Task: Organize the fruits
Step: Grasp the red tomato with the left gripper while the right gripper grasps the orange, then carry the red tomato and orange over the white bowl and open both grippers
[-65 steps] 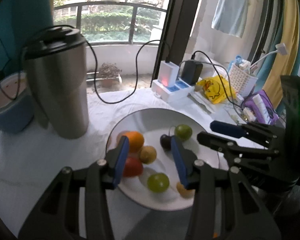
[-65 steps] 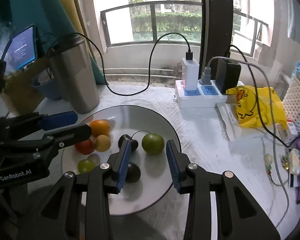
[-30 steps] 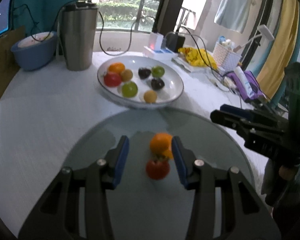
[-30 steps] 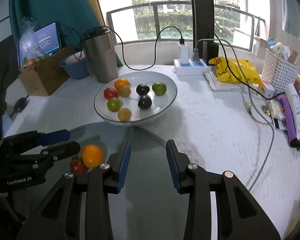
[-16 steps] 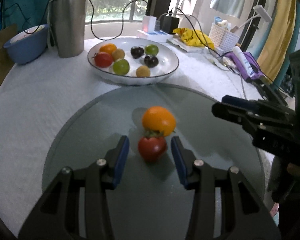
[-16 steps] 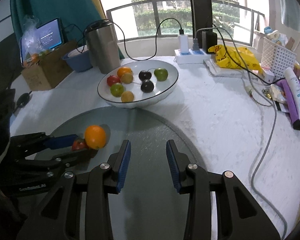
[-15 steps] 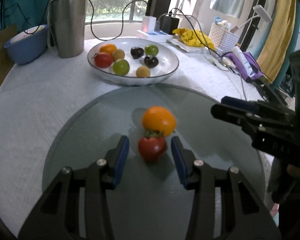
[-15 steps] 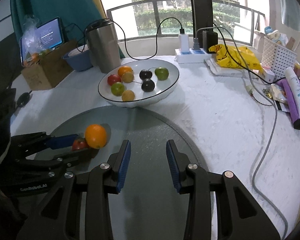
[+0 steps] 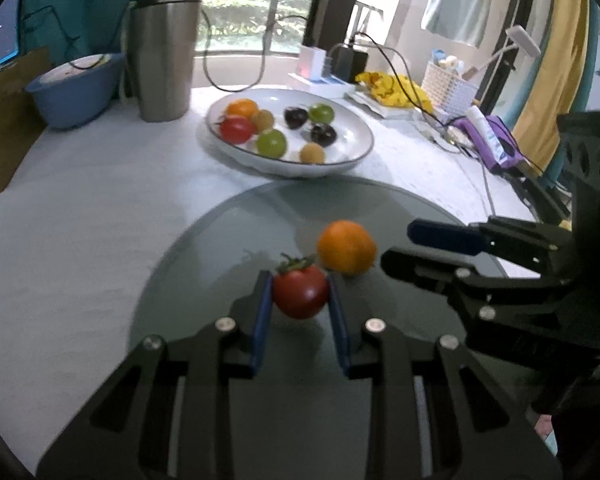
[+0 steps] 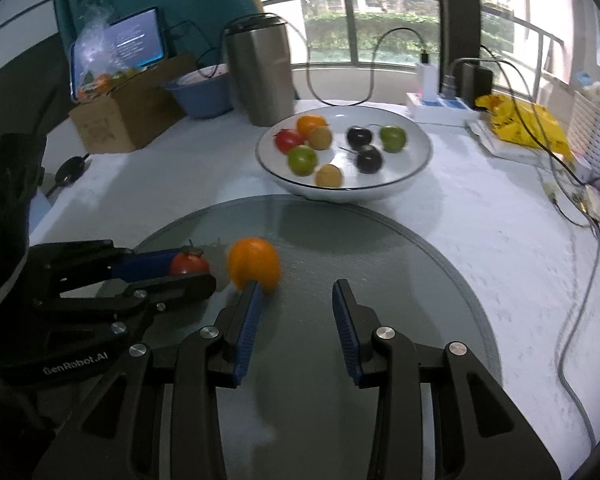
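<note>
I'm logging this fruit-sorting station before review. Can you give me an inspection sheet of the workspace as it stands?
Surface: white cloth-covered table with a round glass plate in front.
Job's things: tomato and orange on the glass plate; white bowl behind holds eight small fruits.
Clutter: steel tumbler, blue bowl, cardboard box, yellow bag.
Grippers: left gripper shut on the tomato; right gripper open, empty, orange just beyond its left finger.
Cables: black cable to power strip.
Surroundings: balcony window.

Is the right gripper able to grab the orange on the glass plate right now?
Probably yes. The right gripper is open, the orange sits just off its left fingertip, nothing between; a small sideways shift should do.
</note>
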`<state>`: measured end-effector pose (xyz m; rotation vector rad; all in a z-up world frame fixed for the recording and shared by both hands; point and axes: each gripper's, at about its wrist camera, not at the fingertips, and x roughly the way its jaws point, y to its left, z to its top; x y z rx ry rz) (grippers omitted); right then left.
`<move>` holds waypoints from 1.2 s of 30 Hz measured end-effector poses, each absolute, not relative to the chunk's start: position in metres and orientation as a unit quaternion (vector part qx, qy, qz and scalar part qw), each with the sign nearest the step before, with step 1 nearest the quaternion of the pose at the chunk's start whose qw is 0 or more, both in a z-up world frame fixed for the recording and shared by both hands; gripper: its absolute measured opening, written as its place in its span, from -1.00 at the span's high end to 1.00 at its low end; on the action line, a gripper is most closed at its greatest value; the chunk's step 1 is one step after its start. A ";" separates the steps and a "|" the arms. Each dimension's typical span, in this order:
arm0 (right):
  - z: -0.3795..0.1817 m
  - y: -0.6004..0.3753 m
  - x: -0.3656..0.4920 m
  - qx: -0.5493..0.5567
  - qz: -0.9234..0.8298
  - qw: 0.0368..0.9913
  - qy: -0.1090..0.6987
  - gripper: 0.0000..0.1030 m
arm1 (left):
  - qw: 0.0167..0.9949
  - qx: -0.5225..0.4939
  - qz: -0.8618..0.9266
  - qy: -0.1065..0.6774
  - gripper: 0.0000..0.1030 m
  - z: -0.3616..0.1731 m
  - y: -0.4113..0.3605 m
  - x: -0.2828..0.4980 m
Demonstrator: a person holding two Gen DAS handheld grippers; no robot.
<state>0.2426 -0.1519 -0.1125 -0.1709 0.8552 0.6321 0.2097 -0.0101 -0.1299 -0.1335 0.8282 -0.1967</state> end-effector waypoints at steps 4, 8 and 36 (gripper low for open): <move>-0.112 -0.138 0.243 -0.085 0.317 0.852 0.406 -0.25 | 0.914 -0.069 -0.086 0.391 0.45 -0.125 0.004 0.205; -0.114 -0.126 0.245 -0.094 0.319 0.849 0.409 -0.25 | 0.915 -0.078 -0.078 0.387 0.45 -0.125 0.017 0.203; -0.116 -0.107 0.275 -0.122 0.317 0.839 0.424 0.31 | 0.920 -0.078 -0.082 0.375 0.45 -0.113 0.023 0.230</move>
